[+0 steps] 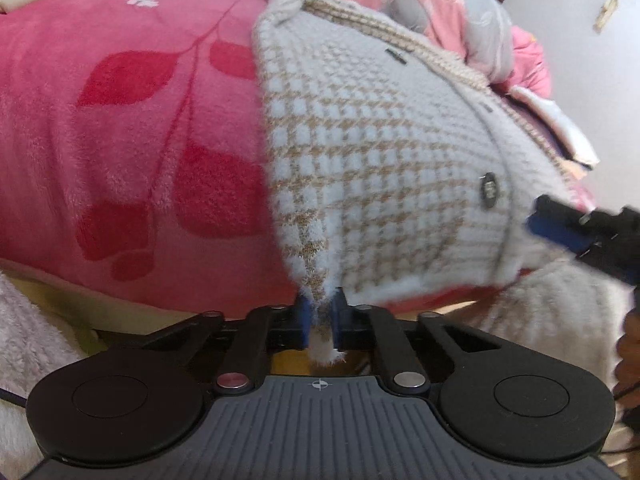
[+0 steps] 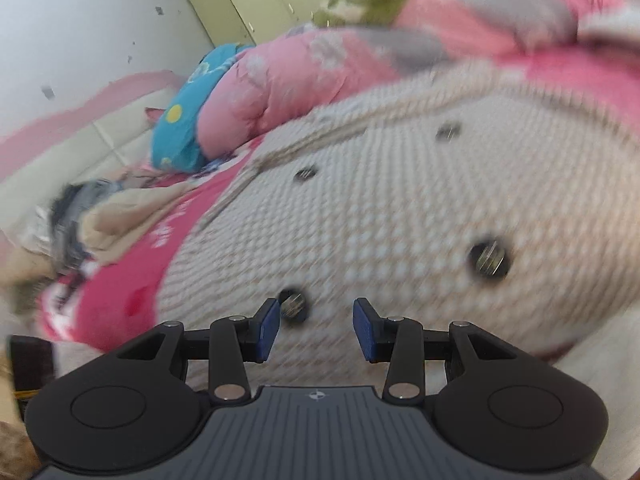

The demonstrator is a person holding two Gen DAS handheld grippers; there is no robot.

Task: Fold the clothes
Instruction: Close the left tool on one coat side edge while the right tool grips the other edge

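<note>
Fuzzy knit cardigan w/ glossy buttons, plush blanket

A home bedroom. A bed fills both views, spread with a fuzzy pink blanket printed with red leaves. Rolled pink-and-grey quilts and a blue dotted pillow are heaped along its far side. At the top of the right wrist view, pale green wardrobe doors stand against a white wall.
</note>
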